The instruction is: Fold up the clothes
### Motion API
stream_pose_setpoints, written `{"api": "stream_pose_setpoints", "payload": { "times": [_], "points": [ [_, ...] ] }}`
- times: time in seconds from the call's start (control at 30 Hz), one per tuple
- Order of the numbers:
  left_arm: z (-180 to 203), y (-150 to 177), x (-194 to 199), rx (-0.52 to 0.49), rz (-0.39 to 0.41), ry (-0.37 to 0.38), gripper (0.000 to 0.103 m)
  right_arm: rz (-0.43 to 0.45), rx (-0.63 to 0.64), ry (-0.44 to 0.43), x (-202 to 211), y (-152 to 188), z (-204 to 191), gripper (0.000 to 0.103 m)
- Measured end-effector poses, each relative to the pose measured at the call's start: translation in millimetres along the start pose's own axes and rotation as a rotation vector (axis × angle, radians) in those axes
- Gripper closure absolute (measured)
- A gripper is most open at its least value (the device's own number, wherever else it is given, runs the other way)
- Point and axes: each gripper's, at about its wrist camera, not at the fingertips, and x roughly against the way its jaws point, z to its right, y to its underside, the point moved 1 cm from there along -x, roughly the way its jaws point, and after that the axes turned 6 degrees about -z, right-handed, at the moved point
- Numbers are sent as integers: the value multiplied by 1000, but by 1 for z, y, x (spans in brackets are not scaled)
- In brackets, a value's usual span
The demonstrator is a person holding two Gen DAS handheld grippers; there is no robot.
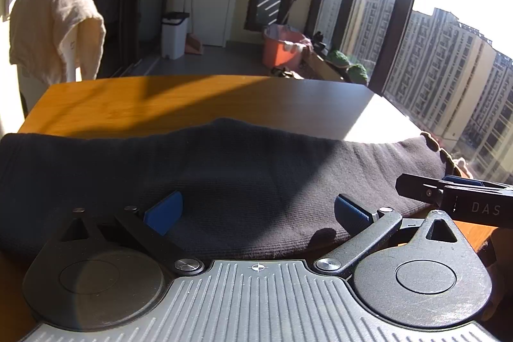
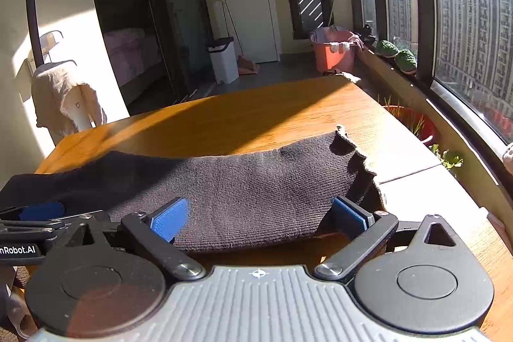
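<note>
Dark ribbed knit garment lies flat along the near edge of the wooden desk; left gripper and right gripper, jaws spread, straddle its hem, apparently poised to pinch and fold.

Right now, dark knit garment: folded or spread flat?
Folded, apparently. The dark knit garment lies as a narrow band along the wooden table, with layered scalloped edges at its right end.
</note>
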Motion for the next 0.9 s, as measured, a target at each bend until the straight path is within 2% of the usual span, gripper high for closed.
{"api": "stream_pose_setpoints", "payload": {
  "times": [0.9],
  "points": [
    [0, 1, -1, -9, -3, -7, 0, -3, 0, -9, -1, 0, 0, 2]
  ]
}}
